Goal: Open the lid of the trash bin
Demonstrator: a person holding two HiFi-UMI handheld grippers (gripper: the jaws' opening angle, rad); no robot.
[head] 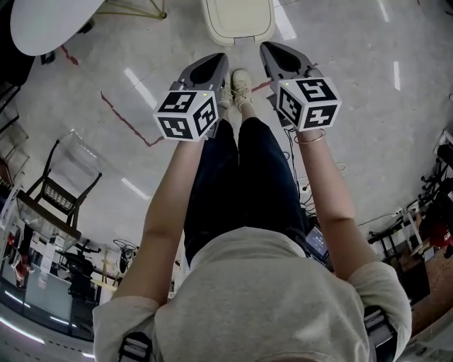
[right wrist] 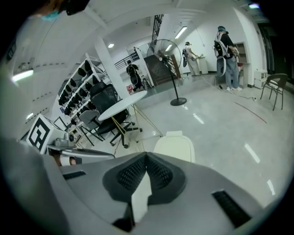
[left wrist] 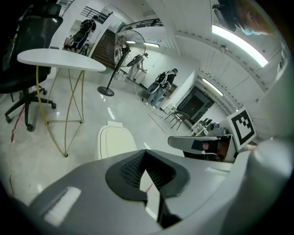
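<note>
Holding both tools short of the cream plastic trash bin (head: 237, 20), lid down, the person keeps left gripper (head: 214, 62) and right gripper (head: 276, 53) closed, empty.

Glossy pale floor (head: 368, 106), with a red tape line (head: 127, 120) running across it at left. Round white table (left wrist: 59, 59) on thin yellow wire legs; black office chair (left wrist: 20, 55) on castors just beside it. Pedestal fan (left wrist: 131, 43) stands beyond the table. Dark slatted chair (head: 56, 201) at the head view's left. Two people (right wrist: 226, 53) stand by the far wall, a folding chair (right wrist: 274, 85) near them.
</note>
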